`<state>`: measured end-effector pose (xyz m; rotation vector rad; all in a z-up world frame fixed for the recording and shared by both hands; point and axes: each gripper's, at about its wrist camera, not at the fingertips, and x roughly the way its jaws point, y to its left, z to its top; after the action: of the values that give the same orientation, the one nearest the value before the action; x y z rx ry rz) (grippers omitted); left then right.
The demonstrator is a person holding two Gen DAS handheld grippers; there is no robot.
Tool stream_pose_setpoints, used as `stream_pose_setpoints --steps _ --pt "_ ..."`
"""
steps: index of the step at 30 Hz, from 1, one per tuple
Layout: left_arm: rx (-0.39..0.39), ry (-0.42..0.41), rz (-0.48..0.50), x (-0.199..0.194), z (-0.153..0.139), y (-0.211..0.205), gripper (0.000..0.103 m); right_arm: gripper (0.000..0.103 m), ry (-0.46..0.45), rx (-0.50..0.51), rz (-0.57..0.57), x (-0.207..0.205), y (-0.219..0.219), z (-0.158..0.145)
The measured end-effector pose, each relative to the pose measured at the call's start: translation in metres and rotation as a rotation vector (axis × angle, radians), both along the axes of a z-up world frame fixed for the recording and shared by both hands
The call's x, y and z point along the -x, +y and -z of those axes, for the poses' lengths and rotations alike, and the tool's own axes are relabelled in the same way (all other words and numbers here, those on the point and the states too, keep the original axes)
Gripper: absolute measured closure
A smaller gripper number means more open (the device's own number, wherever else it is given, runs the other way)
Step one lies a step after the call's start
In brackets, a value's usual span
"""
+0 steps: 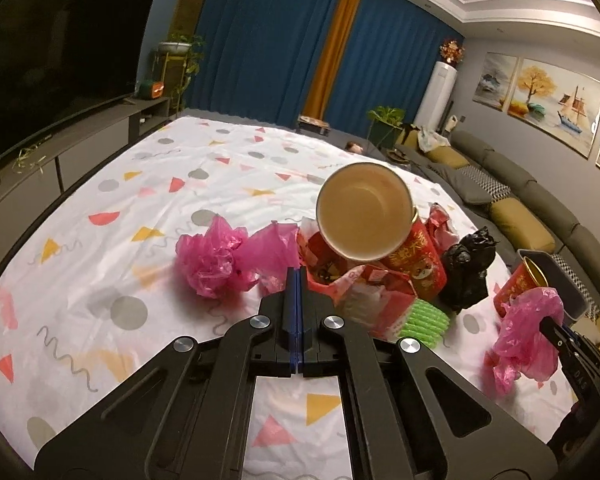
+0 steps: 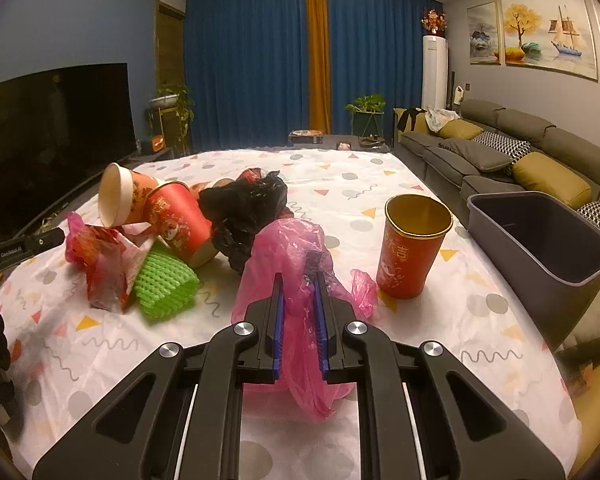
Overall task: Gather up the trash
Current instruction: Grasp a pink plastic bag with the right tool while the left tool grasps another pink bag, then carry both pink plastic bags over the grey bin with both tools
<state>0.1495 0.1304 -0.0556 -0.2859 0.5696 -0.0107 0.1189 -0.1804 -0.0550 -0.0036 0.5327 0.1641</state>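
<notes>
The left gripper [image 1: 296, 280], jaws pressed together, points at a tilted paper cup [image 1: 364, 212] among crumpled pink bags [image 1: 212, 260].

A desk [image 2: 380, 168] draped in a white cloth printed with coloured triangles, grey dots and squiggles carries a heap of litter at its left side: tipped red paper cups [image 2: 180, 220], a crumpled black bag [image 2: 244, 208], a green foam net [image 2: 164, 280] and red wrappers [image 2: 100, 260]. One red cup [image 2: 412, 248] stands upright, apart, near the right edge. A crumpled pink bag [image 1: 212, 256] lies beside the heap.
</notes>
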Motion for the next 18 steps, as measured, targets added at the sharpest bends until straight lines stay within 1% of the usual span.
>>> stream_pose_setpoints --steps 6,8,10,12,13,14,15,16,18 --pt "0.001 -0.05 0.002 0.025 -0.014 -0.001 0.103 0.089 -0.027 -0.019 -0.008 0.014 -0.004 -0.009" --pt "-0.022 -0.064 0.001 0.032 -0.018 -0.003 0.103 0.089 -0.03 -0.027 -0.009 0.018 -0.006 -0.01" --pt "-0.044 -0.054 -0.037 0.03 -0.02 -0.002 0.103 0.089 -0.027 -0.032 -0.01 0.02 -0.007 -0.01" --pt "-0.043 -0.039 -0.069 0.024 -0.019 0.003 0.09 0.089 -0.029 -0.033 -0.011 0.023 -0.007 -0.011" --pt "-0.045 -0.037 -0.076 0.022 -0.018 0.003 0.078 0.089 -0.03 -0.032 -0.011 0.024 -0.008 -0.011" --pt "-0.054 -0.036 -0.085 0.019 -0.018 0.003 0.06 0.089 -0.031 -0.03 -0.01 0.025 -0.008 -0.012" --pt "-0.063 -0.041 -0.096 0.016 -0.017 0.002 0.051 0.089 -0.03 -0.032 -0.008 0.025 -0.008 -0.011" --pt "-0.066 -0.05 -0.097 0.014 -0.017 0.001 0.045 0.089 -0.029 -0.034 -0.006 0.025 -0.008 -0.011" --pt "-0.089 -0.046 -0.093 0.004 -0.016 -0.003 0.045 0.089 -0.028 -0.038 -0.002 0.024 -0.008 -0.011"
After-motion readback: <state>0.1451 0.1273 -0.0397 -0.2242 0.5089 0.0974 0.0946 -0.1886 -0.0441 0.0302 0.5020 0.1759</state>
